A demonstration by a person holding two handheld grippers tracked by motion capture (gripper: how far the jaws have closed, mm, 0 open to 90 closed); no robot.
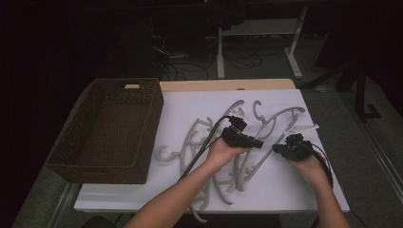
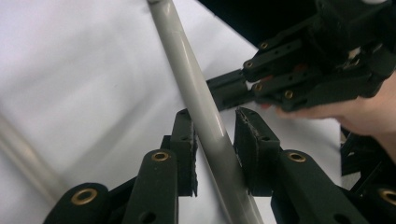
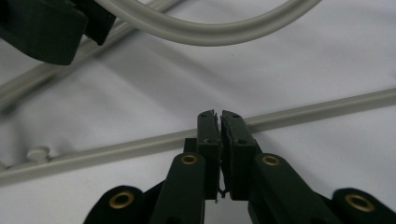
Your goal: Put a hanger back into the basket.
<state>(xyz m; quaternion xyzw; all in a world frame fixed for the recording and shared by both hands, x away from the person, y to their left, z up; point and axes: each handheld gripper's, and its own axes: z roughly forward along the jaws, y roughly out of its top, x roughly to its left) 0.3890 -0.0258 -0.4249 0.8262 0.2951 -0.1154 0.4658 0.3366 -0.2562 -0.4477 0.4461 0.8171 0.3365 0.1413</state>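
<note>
Several grey plastic hangers point(image 1: 247, 121) lie tangled on the white-covered table point(image 1: 290, 190). My left gripper point(image 1: 258, 142) hovers over the middle of the pile. In the left gripper view my left gripper point(image 2: 212, 114) is open and straddles one hanger's arm point(image 2: 187, 60), with a small gap still on the right side. My right gripper point(image 1: 276, 150) sits just right of it, seen close in the left gripper view as the right gripper point(image 2: 299, 79). In the right gripper view my right gripper point(image 3: 220, 114) is shut on nothing, its tips just over a thin hanger bar point(image 3: 116, 149).
A dark wicker basket point(image 1: 154, 118) stands at the table's left side with nothing visible inside. A curved hanger arm point(image 3: 210, 35) crosses ahead of the right gripper. Desk legs and cables stand on the dark floor beyond the table's far edge.
</note>
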